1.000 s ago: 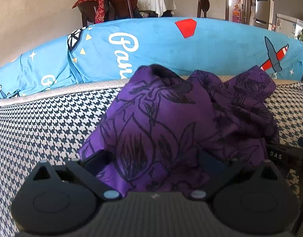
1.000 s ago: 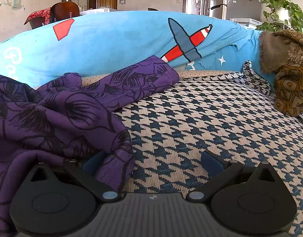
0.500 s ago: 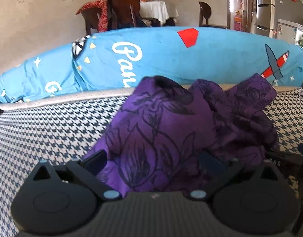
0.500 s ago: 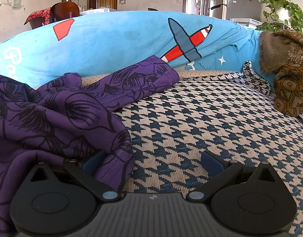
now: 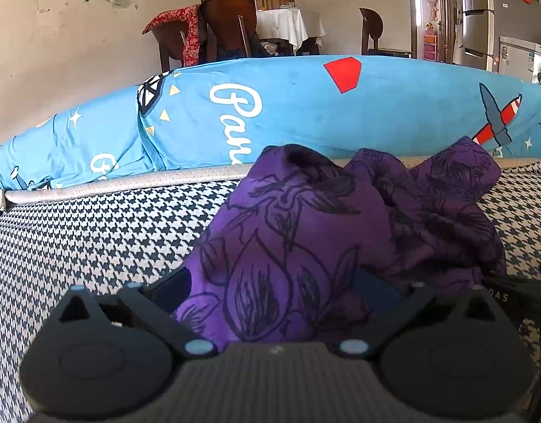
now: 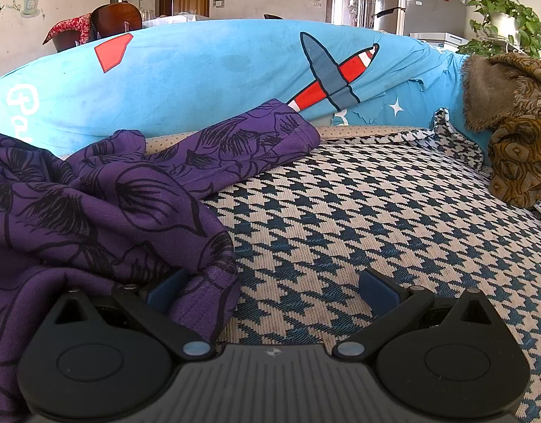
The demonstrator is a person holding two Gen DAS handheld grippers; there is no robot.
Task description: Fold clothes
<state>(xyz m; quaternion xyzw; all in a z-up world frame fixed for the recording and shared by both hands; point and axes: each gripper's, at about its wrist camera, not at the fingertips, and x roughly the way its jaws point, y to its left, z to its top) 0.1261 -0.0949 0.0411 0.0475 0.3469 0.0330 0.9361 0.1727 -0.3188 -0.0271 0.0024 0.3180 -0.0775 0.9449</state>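
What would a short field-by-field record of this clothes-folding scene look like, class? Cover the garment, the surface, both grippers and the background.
garment: purple top with black flower print, crumpled, not yet folded
surface: houndstooth cover
behind: blue printed bedding
left hand-held gripper: open, purple cloth lying between the fingers
right hand-held gripper: open, cloth edge by its left finger
right edge: brown blanket

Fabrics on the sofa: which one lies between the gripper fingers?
The purple garment with black flower outlines; the blue cartoon sheet and brown blanket lie farther off.
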